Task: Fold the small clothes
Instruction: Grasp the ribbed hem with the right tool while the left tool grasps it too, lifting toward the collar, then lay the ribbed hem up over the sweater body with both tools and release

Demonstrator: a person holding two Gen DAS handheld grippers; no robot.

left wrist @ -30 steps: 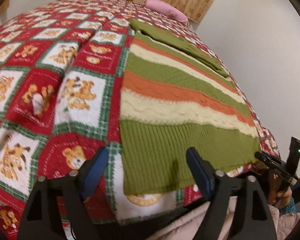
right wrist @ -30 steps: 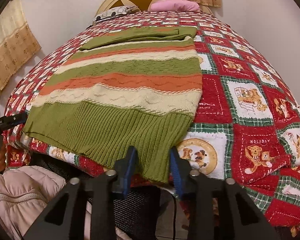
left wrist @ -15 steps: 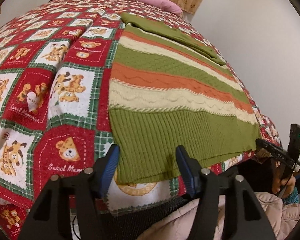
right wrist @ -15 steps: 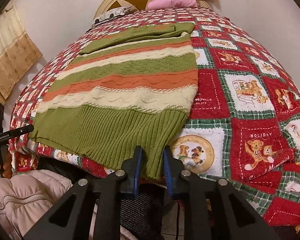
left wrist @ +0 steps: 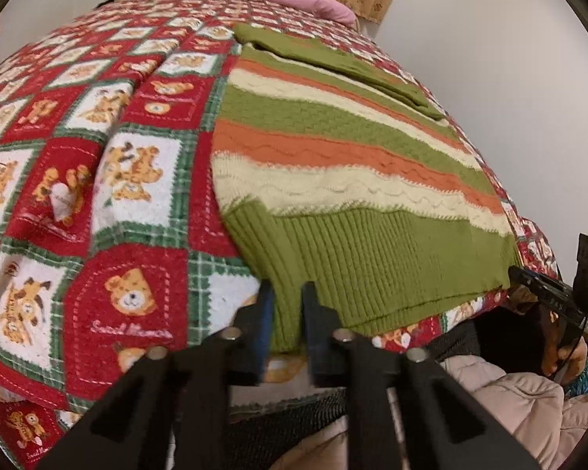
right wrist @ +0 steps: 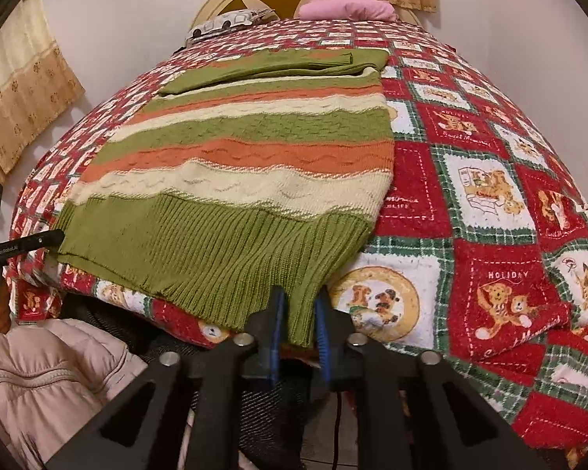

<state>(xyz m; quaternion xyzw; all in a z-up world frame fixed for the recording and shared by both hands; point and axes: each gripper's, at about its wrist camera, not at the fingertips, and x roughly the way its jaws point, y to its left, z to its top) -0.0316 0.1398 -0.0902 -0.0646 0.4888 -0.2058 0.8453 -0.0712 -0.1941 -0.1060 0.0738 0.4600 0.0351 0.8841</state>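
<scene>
The striped sweater [right wrist: 247, 164] lies flat on the bed [right wrist: 490, 203], long axis running from its ribbed hem at the near edge to the headboard end. The left gripper [left wrist: 284, 313] and right gripper [right wrist: 298, 313] have just been closing; each pair of jaws now pinches a hem corner. Risk: shallow bites on stretchy rib may slip on lifting, skewing the fold.

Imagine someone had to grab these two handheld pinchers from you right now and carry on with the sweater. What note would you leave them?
Left gripper: jaws have just been closing, now pinched on the near left corner of the striped sweater, at its green ribbed hem.
Right gripper: jaws have also been closing, now clamped on the near right hem corner.
Sweater: lies flat on the patchwork quilt, hem hanging slightly over the near bed edge.
Done: sleeves already folded across the far end; both corners gripped.
Left: probably lift both corners together and carry the hem towards the sleeves, then smooth it.
</scene>
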